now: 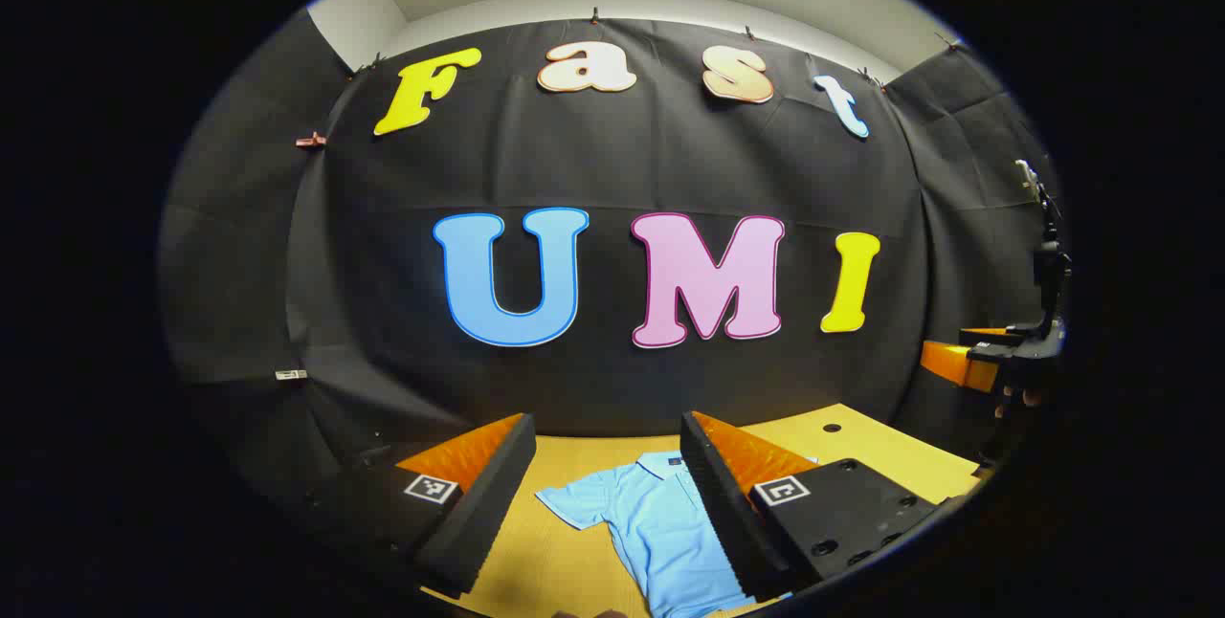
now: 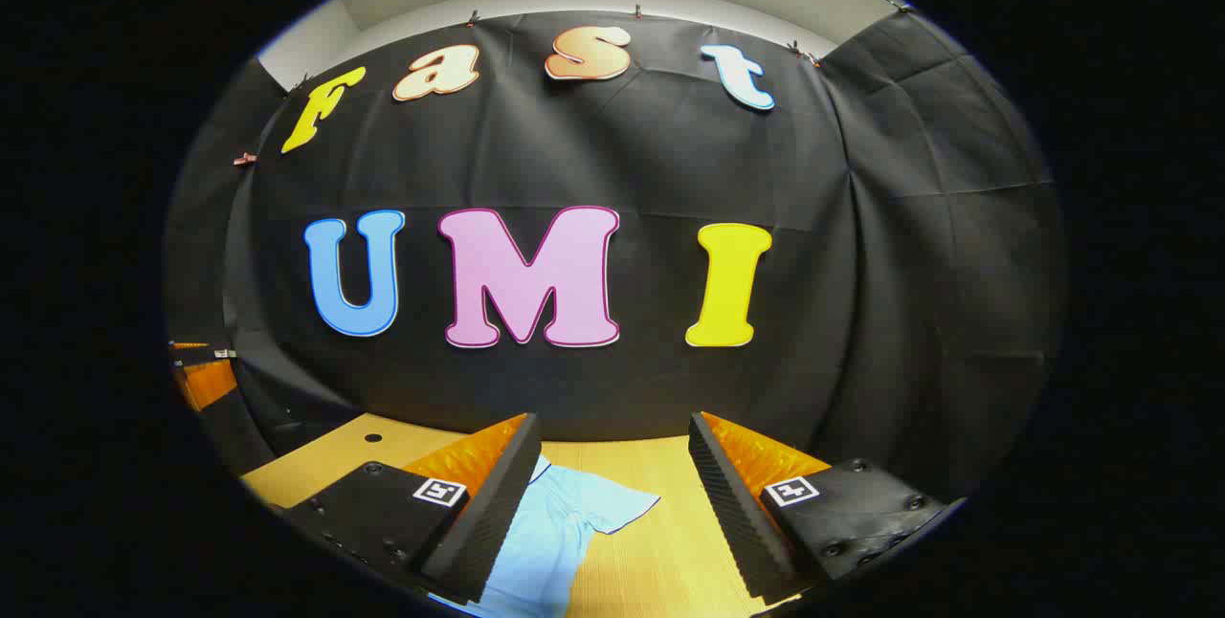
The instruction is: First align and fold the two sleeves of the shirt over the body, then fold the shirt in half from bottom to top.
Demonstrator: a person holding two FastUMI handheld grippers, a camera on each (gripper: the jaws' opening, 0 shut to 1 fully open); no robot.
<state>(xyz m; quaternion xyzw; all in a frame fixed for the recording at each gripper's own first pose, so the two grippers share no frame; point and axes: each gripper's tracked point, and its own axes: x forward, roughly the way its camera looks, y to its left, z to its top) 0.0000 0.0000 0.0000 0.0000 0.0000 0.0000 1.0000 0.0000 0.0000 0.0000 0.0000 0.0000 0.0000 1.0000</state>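
Note:
A light blue short-sleeved shirt (image 1: pixel 660 527) lies flat on the wooden table (image 1: pixel 861 441), collar toward the far wall. In the left gripper view my left gripper (image 1: pixel 608 494) hangs open above it, with one sleeve between the fingers and the body partly behind the right finger. The right gripper and the hand holding it (image 1: pixel 1014 350) appear far off at the right edge. In the right gripper view my right gripper (image 2: pixel 612 498) is open above the table; the shirt's other sleeve (image 2: pixel 598 503) spreads between the fingers, and the shirt (image 2: pixel 536 551) runs behind the left finger.
The table's far edge meets the black booth wall (image 2: pixel 612 388). A small dark hole (image 1: pixel 832 428) marks the tabletop near its far corner, also seen as a hole (image 2: pixel 373 437) in the right gripper view. The left gripper (image 2: pixel 196 374) shows at that view's left edge.

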